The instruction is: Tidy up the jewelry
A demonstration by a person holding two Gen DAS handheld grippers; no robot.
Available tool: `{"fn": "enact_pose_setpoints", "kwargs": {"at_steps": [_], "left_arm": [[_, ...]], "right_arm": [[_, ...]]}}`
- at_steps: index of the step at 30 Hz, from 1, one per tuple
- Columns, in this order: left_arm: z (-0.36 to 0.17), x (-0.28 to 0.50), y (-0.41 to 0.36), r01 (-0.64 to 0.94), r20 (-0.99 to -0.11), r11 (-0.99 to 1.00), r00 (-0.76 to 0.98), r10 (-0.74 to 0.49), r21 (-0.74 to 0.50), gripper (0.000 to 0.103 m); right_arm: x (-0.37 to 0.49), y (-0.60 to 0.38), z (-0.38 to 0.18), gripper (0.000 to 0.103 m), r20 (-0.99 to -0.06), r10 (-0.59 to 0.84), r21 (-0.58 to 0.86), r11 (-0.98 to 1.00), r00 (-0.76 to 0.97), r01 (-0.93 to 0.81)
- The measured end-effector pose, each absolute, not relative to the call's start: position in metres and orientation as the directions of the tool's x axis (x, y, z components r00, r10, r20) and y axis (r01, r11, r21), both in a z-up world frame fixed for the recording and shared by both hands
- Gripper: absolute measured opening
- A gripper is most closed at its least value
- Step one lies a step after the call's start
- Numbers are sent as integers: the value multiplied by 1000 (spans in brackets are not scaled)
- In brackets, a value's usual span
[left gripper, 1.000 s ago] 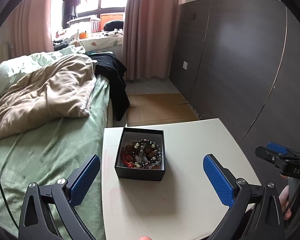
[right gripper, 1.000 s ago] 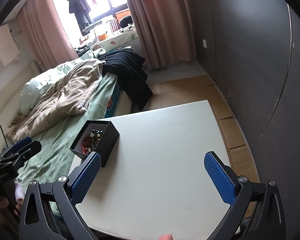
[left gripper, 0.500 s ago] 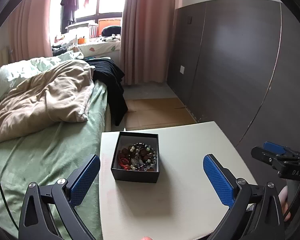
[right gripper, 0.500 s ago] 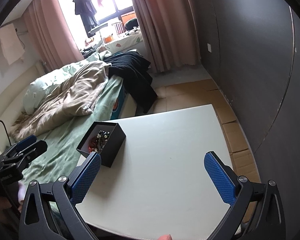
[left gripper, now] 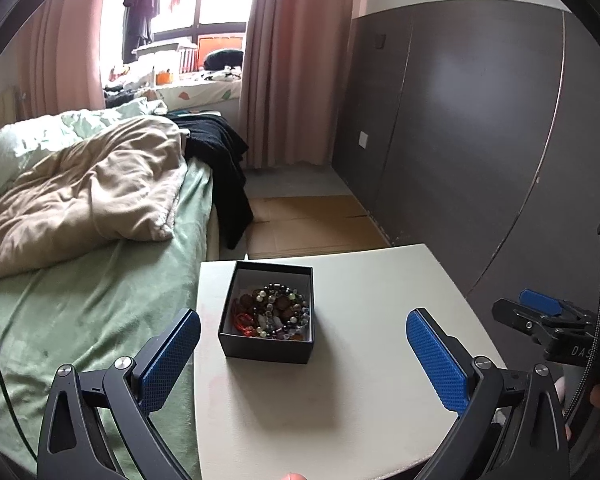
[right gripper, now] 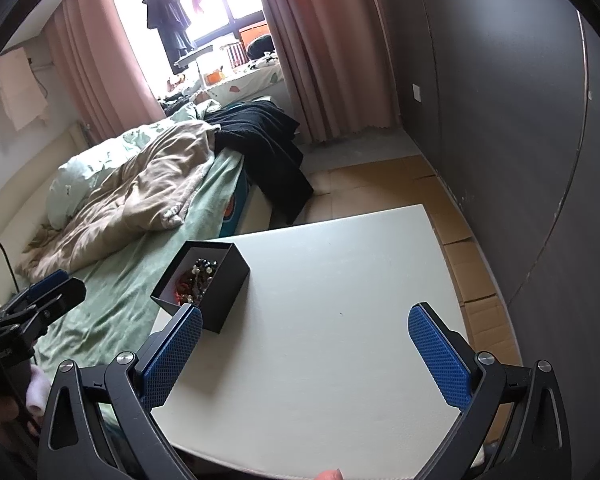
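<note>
From your left gripper (left gripper: 302,354), spread wide and empty, the black box (left gripper: 269,312) of tangled bracelets (left gripper: 274,312) sits just ahead between the fingers; grab one strand and the knot may drag the others out. From your right gripper (right gripper: 305,350), equally released, the box (right gripper: 204,286) lies ahead-left at the table (right gripper: 340,300) edge, where a nudge could tip it onto the bed (right gripper: 112,300).

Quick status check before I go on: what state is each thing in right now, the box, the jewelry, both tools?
Square black cardboard box: lidless, upright on the white table.
Tangled beaded bracelets: heaped inside the box.
Left tool: open, empty, above the table.
Right tool: open, empty, above the table.
</note>
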State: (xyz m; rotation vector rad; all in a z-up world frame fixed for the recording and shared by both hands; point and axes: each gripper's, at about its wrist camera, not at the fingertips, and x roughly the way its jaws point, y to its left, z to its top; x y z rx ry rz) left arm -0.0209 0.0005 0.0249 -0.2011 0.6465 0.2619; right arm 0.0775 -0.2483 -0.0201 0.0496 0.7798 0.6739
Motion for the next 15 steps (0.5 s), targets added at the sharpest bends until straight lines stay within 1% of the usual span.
{"fn": "enact_pose_setpoints", "kwargs": {"at_steps": [15], "left_arm": [[24, -20, 0, -311, -615, 946, 764, 195, -87, 103]], "right_arm": [[77, -247, -22, 103, -637, 569, 273, 797, 519, -538]]}}
